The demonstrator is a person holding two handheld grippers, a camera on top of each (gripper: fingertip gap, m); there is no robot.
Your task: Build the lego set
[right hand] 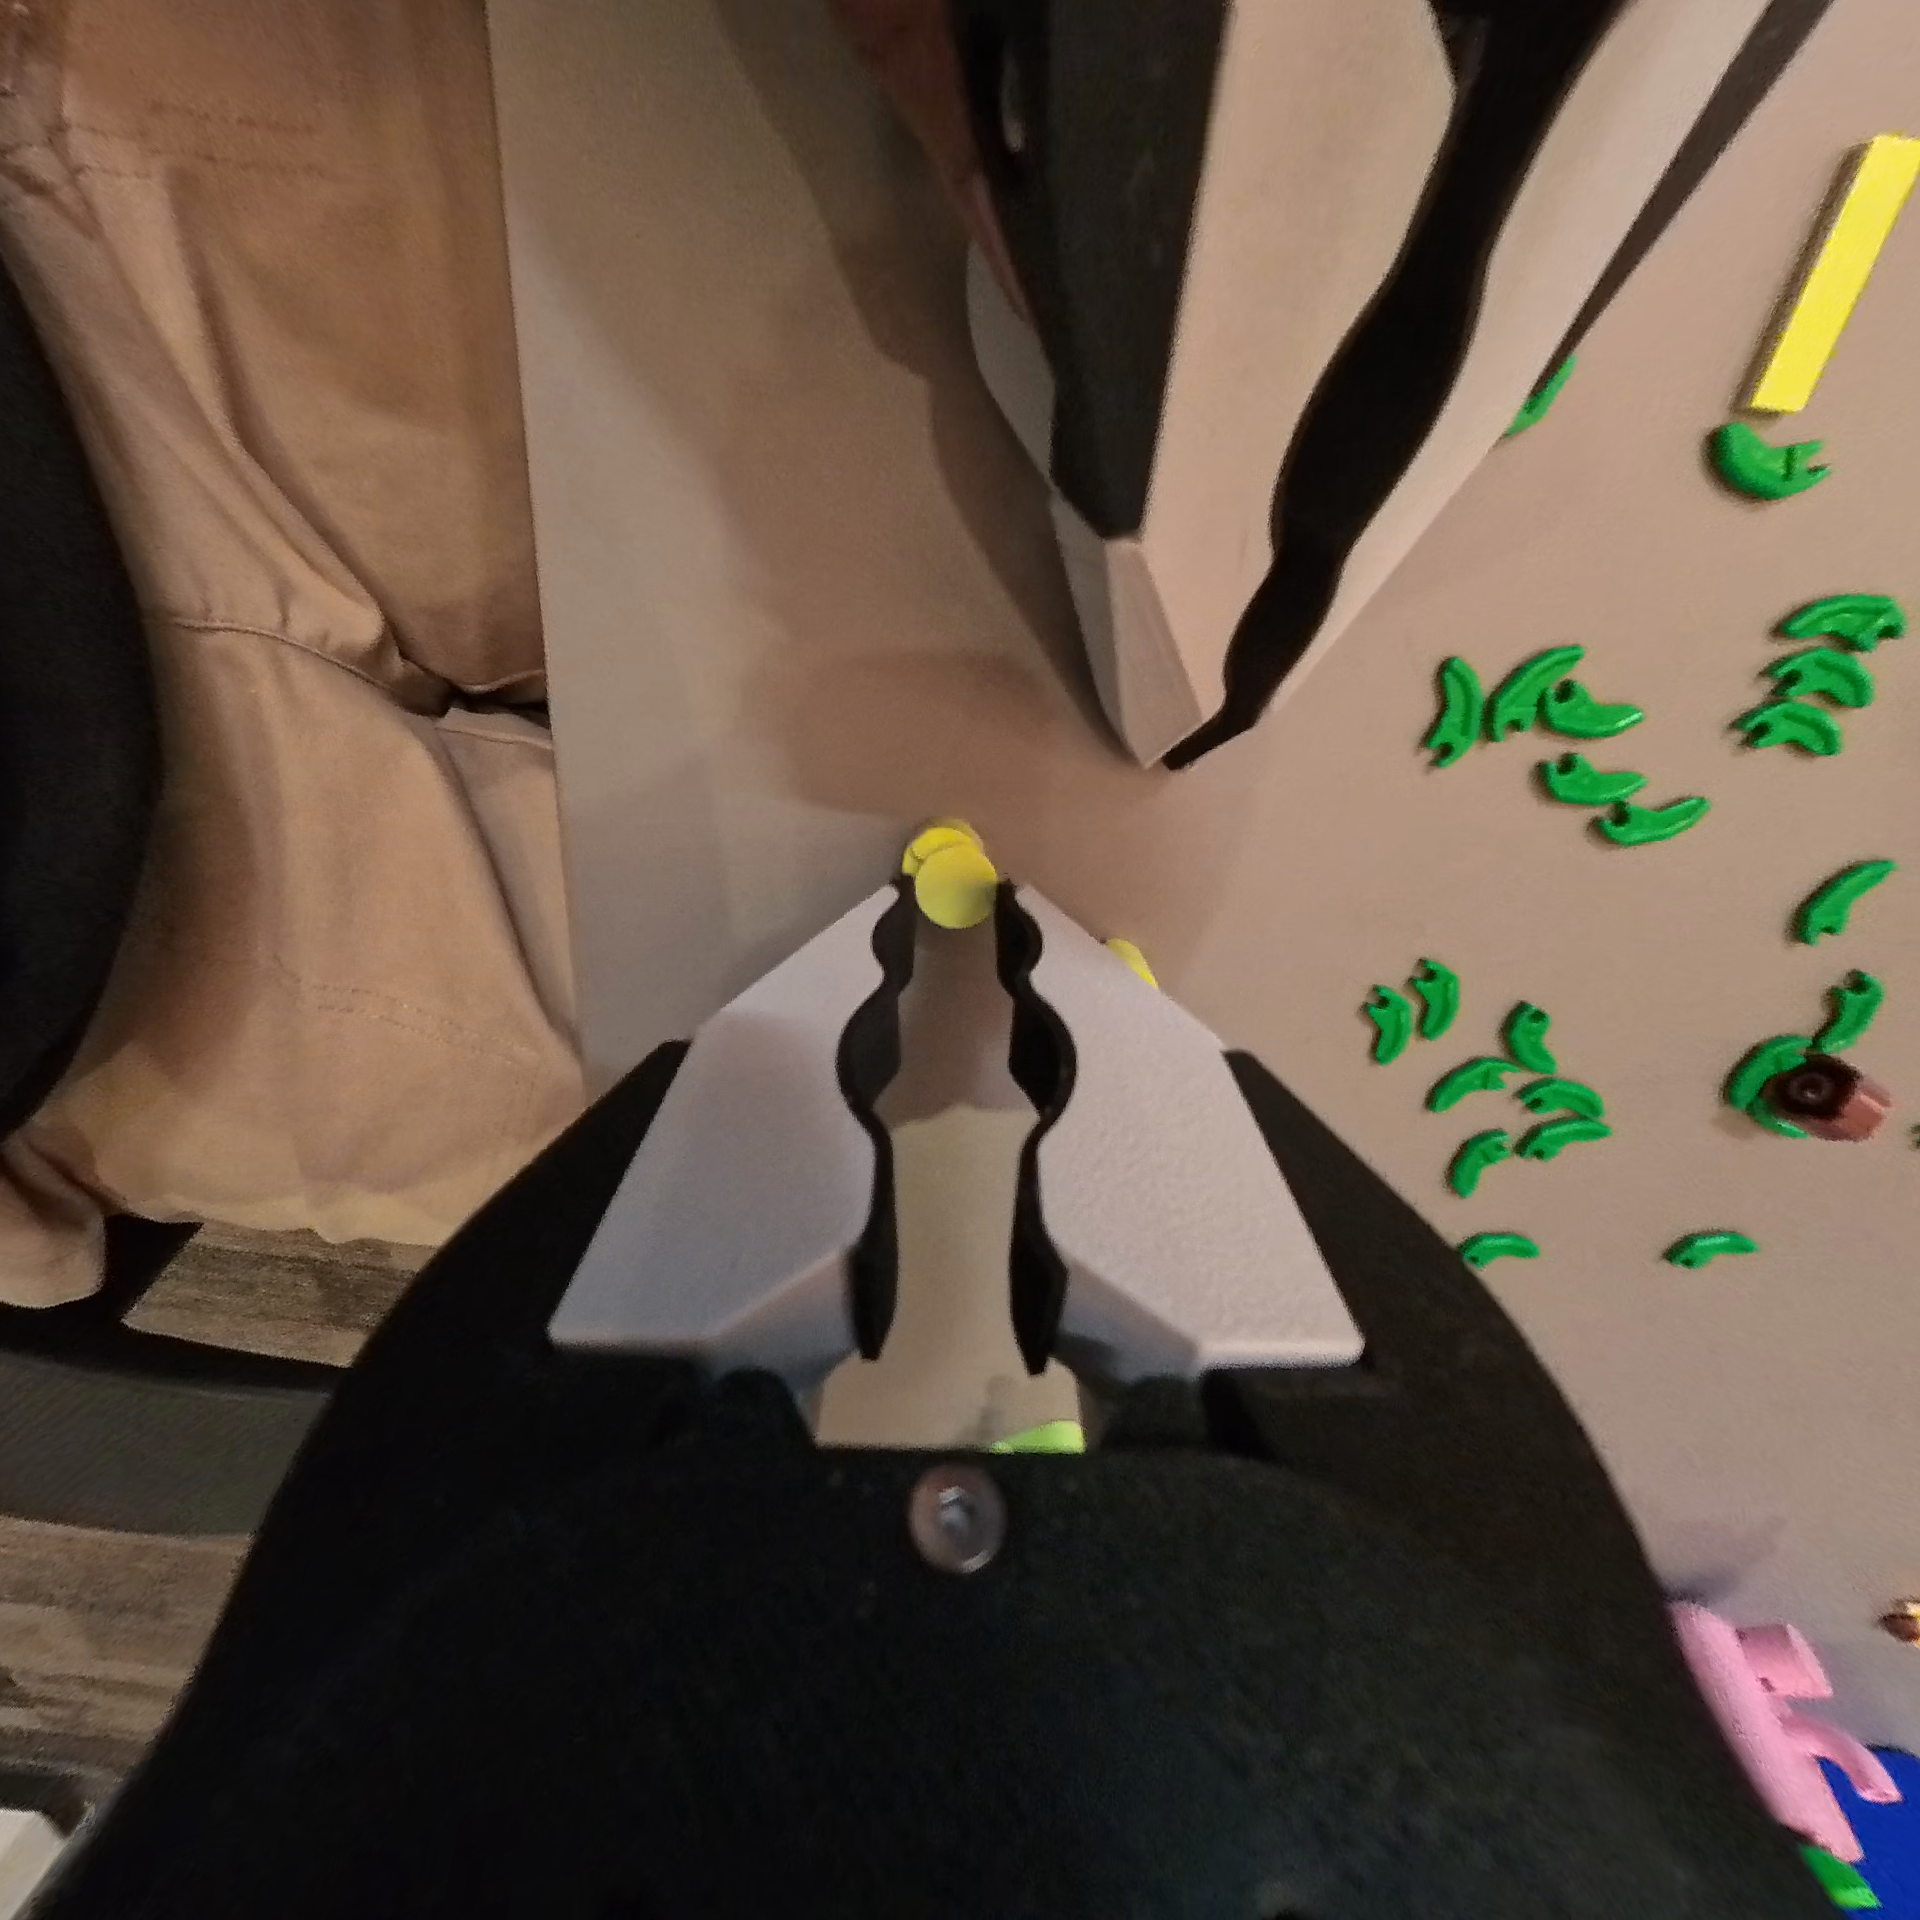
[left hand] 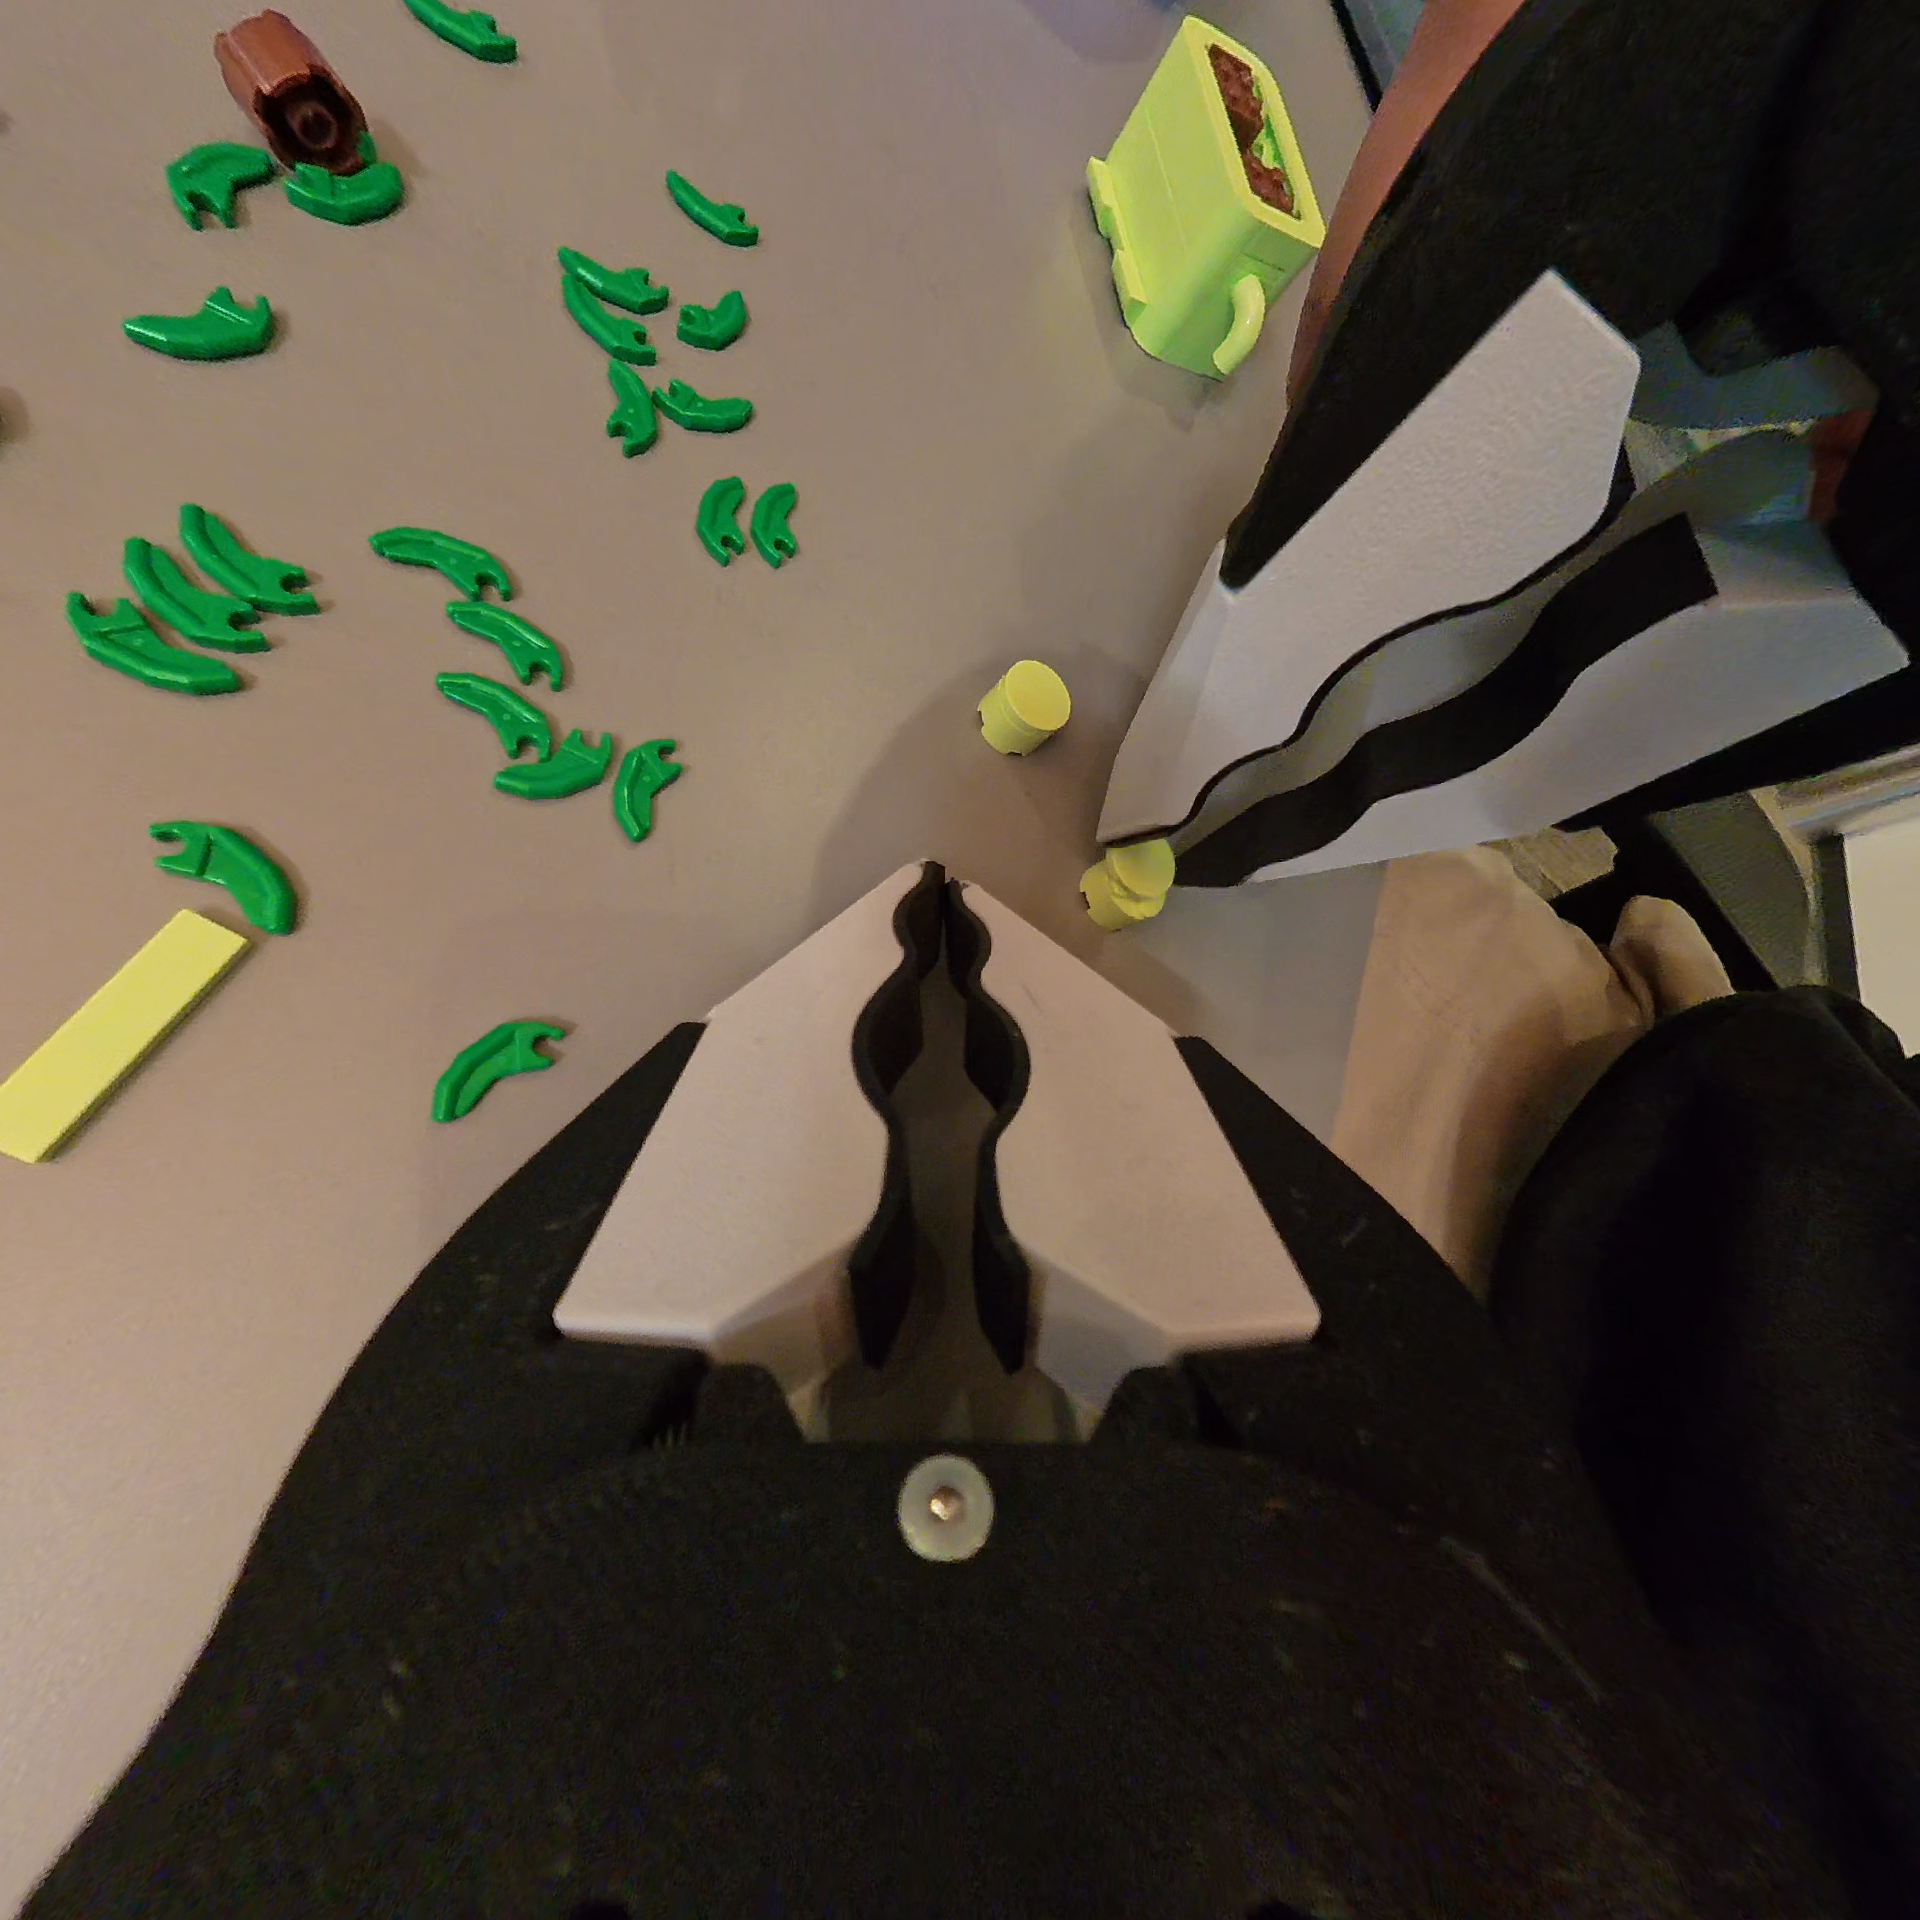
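It looks like a home hobby spot or play table rather than a lab or shop. A plain grey tabletop carries loose toy bricks: green leaf pieces scattered toward 10 o'clock, a lime block at 1 o'clock, a yellow strip at 9 o'clock. In the right wrist view, a person's tan trousers sit at 9 o'clock against the table edge, with wood-look flooring at 8 o'clock and pink pieces at 4 o'clock

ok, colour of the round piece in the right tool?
Lime yellow round piece; clearest in the right wrist view.
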